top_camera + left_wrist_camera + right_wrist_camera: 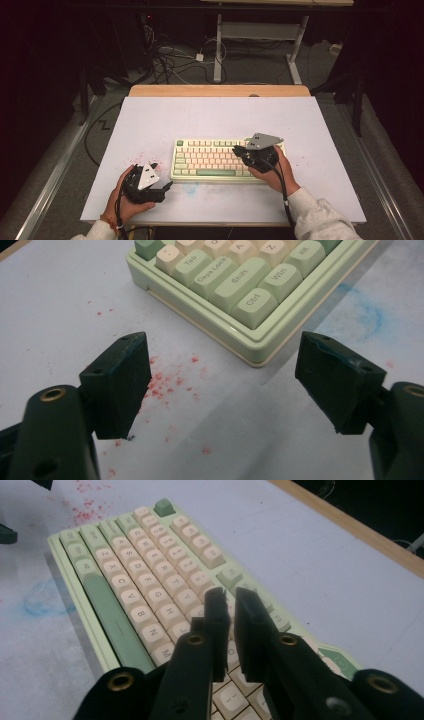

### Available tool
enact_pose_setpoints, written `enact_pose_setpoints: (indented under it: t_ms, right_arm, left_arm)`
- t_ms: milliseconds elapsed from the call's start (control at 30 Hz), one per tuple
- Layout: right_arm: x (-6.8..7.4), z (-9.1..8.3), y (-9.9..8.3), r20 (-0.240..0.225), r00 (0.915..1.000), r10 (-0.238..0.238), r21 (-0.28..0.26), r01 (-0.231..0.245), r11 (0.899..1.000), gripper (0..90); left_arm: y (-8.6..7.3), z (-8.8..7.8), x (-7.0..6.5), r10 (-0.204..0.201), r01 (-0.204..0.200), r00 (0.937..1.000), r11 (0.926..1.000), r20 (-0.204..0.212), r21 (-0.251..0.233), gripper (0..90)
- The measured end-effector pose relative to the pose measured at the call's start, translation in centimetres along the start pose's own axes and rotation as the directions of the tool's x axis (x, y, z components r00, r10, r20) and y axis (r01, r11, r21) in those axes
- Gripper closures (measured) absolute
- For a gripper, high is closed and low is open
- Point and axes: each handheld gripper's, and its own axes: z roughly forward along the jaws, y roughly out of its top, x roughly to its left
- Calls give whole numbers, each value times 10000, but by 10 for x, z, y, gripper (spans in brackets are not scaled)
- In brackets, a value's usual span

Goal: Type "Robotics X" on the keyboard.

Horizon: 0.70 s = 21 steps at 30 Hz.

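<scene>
A pale green keyboard (pixel 210 160) with cream and green keys lies on the white tabletop (pixel 200 120). My left gripper (pixel 161 176) rests in a hand on the table just left of the keyboard's near-left corner. Its jaws stand wide apart in the left gripper view (pixel 225 385), with nothing between them and the Ctrl corner of the keyboard (pixel 240 285) ahead. My right gripper (pixel 239 150) hovers over the right part of the keyboard. In the right gripper view (pixel 232 605) its jaws show only a narrow gap, hold nothing, and hang above the letter keys (pixel 150 595).
Red specks (pixel 135 157) dot the table left of the keyboard, and a faint blue smear (pixel 190 189) lies at its near edge. A wooden strip (pixel 220 90) borders the far side. Cables and desk legs (pixel 217 50) stand on the floor beyond.
</scene>
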Motion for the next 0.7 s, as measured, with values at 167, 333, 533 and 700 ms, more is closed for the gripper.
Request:
enact_pose_setpoints:
  t_ms: [167,333,533,700]
  right_arm:
    - [2,-16,-2,-44,9999,-124,-709,121,9974,591]
    - [4,-33,-10,259,9995,-197,-1186,227,9927,426]
    - [5,-56,-26,979,9952,-42,-1560,195,9876,302]
    - [4,-74,-46,1465,9891,171,-1480,48,9890,269]
  left_arm:
    - [1,-2,0,-44,43,9999,10000,-102,-62,245]
    - [1,-2,0,-47,46,10000,10000,-74,-45,245]
    - [2,-4,1,-163,162,9998,9998,-81,-87,242]
    - [4,-7,2,-200,199,9998,9997,-61,-118,254]
